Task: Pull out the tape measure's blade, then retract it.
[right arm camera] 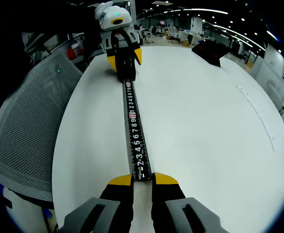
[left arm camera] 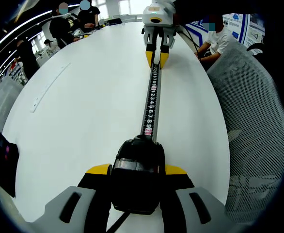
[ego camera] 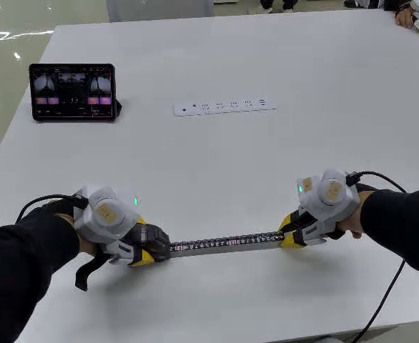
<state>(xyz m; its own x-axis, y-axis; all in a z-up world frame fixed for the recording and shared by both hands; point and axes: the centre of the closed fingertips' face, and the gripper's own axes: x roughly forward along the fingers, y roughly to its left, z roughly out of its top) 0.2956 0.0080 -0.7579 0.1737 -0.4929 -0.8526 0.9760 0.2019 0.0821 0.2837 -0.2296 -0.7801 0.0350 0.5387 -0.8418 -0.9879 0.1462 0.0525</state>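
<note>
The black tape measure case [ego camera: 151,241] lies near the table's front edge, held between the yellow-tipped jaws of my left gripper [ego camera: 142,244]. In the left gripper view the case [left arm camera: 138,170] sits between the jaws and the blade [left arm camera: 151,97] runs away to the right gripper [left arm camera: 158,53]. The dark numbered blade [ego camera: 227,243] stretches flat across the white table [ego camera: 217,157] to my right gripper [ego camera: 289,233], which is shut on its tip. In the right gripper view the blade's end [right arm camera: 143,175] is pinched by my right gripper [right arm camera: 143,180], and the left gripper [right arm camera: 124,56] holds the case far off.
A tablet [ego camera: 73,91] stands at the back left of the table. A white power strip [ego camera: 224,106] lies in the middle. A mesh chair [left arm camera: 258,126] stands beside the table's front edge. People sit at the far end [left arm camera: 74,19]. Cables trail from both grippers.
</note>
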